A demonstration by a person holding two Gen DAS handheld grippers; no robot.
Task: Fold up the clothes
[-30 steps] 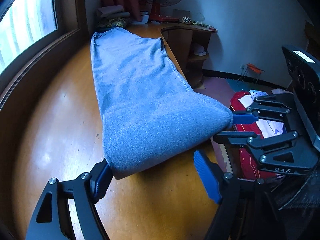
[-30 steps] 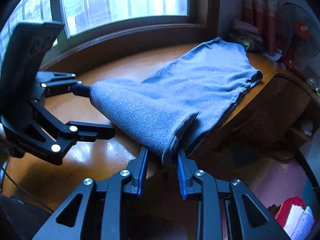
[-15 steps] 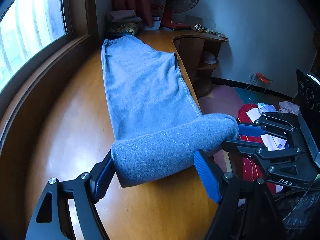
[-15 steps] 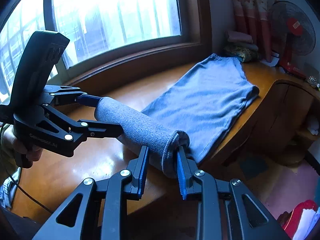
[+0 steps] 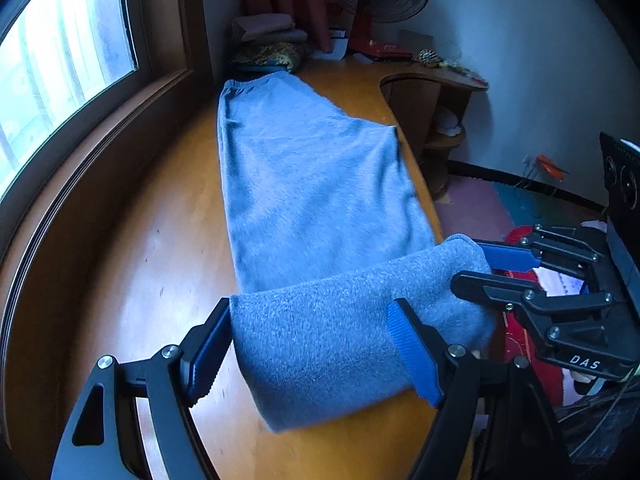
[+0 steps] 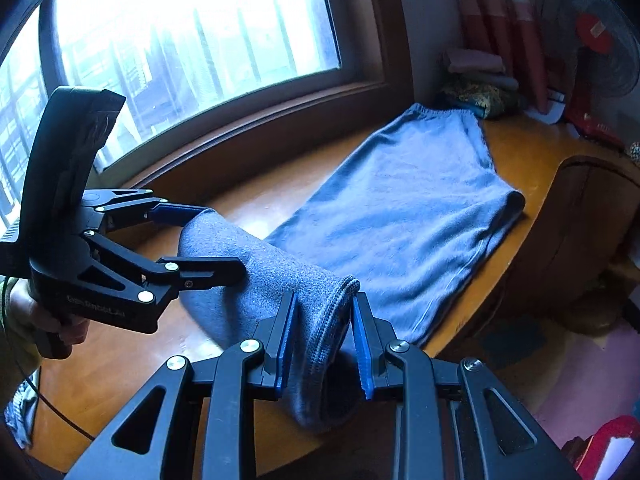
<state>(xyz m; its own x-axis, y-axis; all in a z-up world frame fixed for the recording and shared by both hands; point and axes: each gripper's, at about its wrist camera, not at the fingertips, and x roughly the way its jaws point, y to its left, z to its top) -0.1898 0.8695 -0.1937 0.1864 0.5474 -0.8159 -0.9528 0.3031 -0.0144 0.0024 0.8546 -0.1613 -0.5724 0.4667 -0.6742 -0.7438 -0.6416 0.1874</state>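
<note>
Left gripper [image 5: 312, 354] wide, clamped across near left fold of blue garment [image 5: 316, 184]. Right gripper [image 6: 322, 342] narrower, pinching near right hem. Lifted near end; far part flat on wooden tabletop [image 5: 132, 240] beside window [image 5: 60, 60].

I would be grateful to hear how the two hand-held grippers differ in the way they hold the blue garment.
The left hand-held gripper stands wide across the lifted end of the blue garment; the right hand-held gripper is narrower, pinching its ribbed hem. The left sits toward the window, the right at the table edge. Both hold the same raised end off the table.
</note>
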